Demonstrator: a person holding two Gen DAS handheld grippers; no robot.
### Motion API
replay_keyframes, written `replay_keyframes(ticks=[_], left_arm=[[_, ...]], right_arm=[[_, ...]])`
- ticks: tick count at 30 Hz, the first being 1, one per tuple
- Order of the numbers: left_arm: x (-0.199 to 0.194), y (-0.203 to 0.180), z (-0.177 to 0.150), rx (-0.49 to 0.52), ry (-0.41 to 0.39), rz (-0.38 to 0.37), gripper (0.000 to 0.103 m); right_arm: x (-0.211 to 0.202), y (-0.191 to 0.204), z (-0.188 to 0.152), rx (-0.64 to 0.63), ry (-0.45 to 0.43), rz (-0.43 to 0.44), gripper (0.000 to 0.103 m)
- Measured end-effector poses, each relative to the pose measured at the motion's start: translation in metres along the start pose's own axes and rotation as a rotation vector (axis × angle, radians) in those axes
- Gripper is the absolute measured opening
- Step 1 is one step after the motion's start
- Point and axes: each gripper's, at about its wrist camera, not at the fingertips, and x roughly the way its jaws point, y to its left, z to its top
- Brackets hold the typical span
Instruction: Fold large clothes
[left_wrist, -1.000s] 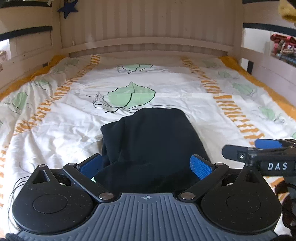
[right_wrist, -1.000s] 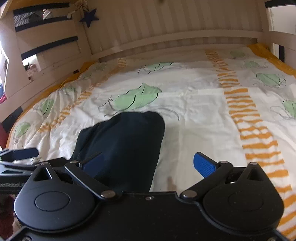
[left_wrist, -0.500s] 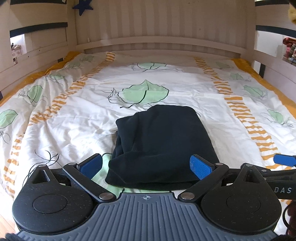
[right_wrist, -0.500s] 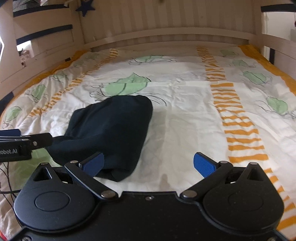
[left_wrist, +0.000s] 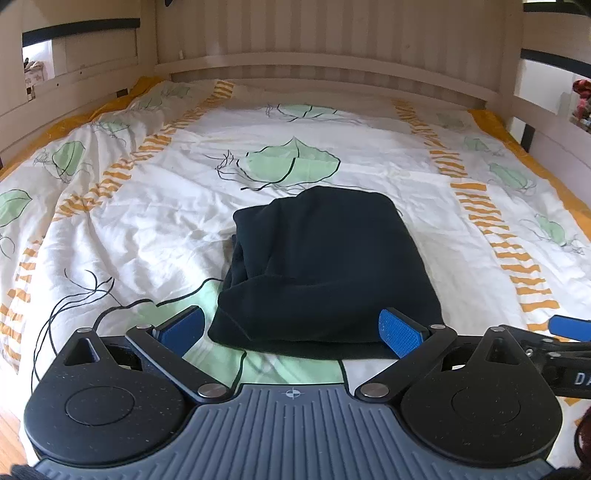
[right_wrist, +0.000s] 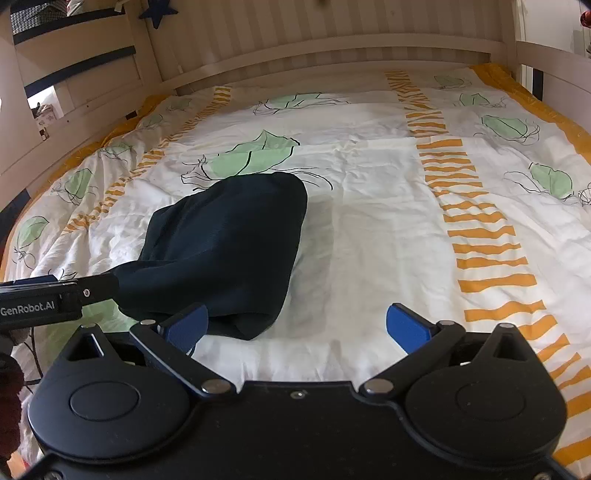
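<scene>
A dark navy garment (left_wrist: 325, 269) lies folded into a compact bundle on the bed, near its front middle. It also shows in the right wrist view (right_wrist: 225, 251), left of centre. My left gripper (left_wrist: 291, 330) is open and empty, its blue pads just short of the bundle's near edge. My right gripper (right_wrist: 297, 325) is open and empty, to the right of the bundle, with its left pad by the bundle's near corner. The right gripper's tip (left_wrist: 569, 328) shows at the right edge of the left wrist view.
The bed is covered by a white duvet (left_wrist: 147, 229) with green leaves and orange stripes. A wooden headboard (left_wrist: 332, 70) and side rails (right_wrist: 74, 122) enclose it. The left gripper's body (right_wrist: 40, 301) reaches in at the left of the right wrist view.
Both grippers have drawn back from the folded garment, toward the front of the bed. The bundle now lies free on the duvet, farther from both cameras.
</scene>
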Motion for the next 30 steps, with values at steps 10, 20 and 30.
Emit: replay_keyframes(ticks=[10,20,30], left_arm=[[0.006,0.005,-0.005,-0.024,0.047,-0.004,0.102],[0.011,0.004,-0.005,-0.018,0.077,0.012,0.102],[0.017,0.006,-0.008,-0.023,0.109,0.033,0.102]], right_arm=[[0.003,0.005,0.0,0.005,0.015,0.023,0.102],[0.004,0.006,-0.001,0.016,0.023,0.026,0.103],[0.005,0.004,0.0,0.029,0.029,0.028,0.102]])
